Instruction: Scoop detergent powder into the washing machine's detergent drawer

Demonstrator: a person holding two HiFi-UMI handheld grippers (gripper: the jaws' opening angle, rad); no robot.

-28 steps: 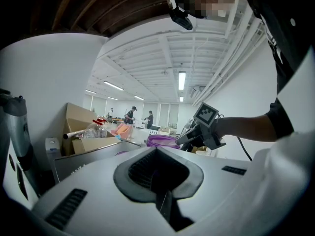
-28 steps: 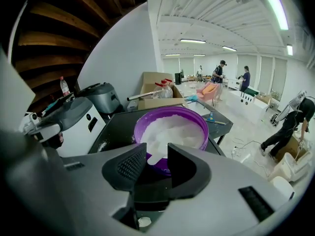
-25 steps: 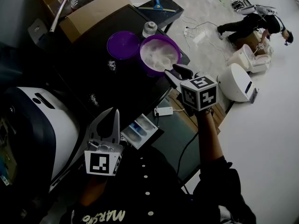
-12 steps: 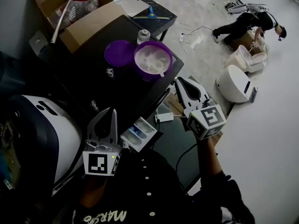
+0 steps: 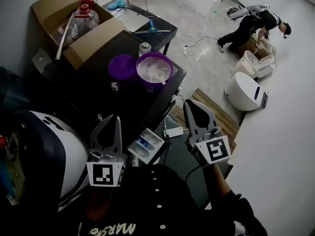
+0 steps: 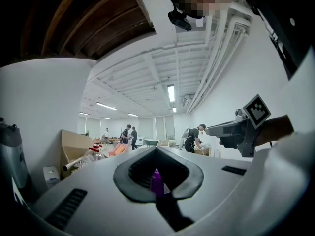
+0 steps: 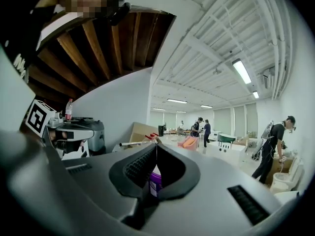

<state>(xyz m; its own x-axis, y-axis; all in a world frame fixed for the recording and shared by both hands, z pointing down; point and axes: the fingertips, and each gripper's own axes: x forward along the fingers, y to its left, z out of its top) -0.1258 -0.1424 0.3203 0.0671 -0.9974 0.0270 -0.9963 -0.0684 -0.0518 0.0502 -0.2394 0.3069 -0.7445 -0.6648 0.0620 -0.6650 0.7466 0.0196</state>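
Left tongs [image 5: 117, 119] and right tongs [image 5: 190, 105] shut, empty; risk of powder spilt on carry from purple tub [image 5: 154, 69] to distant detergent drawer [image 5: 147, 145].

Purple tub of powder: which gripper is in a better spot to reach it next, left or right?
Probably right. The right gripper, jaws shut, points nearer the purple tub; the left gripper sits by the detergent drawer.

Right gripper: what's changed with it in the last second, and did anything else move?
The right gripper pulled back from the purple tub toward the person, and its jaws shut, empty. Left gripper, tub and drawer stayed put.
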